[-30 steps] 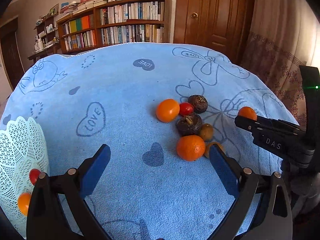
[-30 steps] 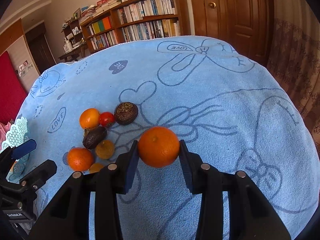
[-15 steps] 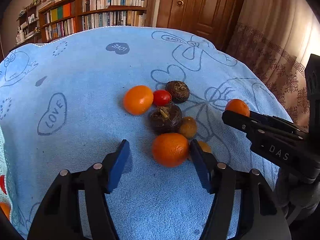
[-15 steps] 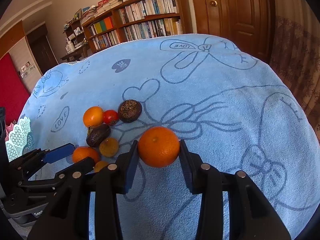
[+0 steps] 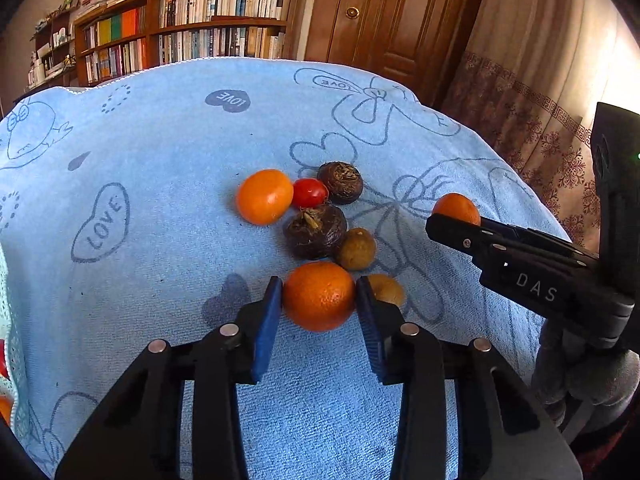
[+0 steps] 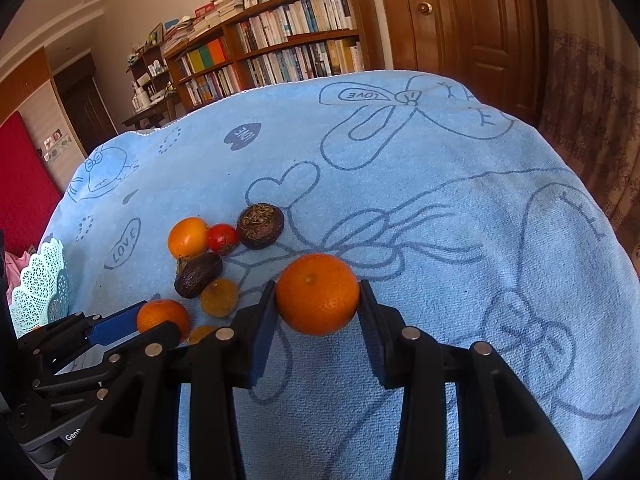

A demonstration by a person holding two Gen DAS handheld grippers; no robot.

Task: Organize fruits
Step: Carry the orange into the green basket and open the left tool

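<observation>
My left gripper (image 5: 319, 309) is clenched on a mandarin (image 5: 319, 296) that sits at the near edge of the fruit cluster on the blue towel (image 5: 168, 184) covering the worktop, with a small brown fruit (image 5: 387, 289) just beside its right finger. My right gripper (image 6: 318, 312) grasps another orange (image 6: 318, 294), held well to the right of the cluster. Left on the towel are an orange fruit (image 5: 264, 197), a red tomato (image 5: 310, 193) and two dark wrinkled fruits (image 5: 316, 231), while the white lattice basket (image 6: 40, 280) stands at the far left.
</observation>
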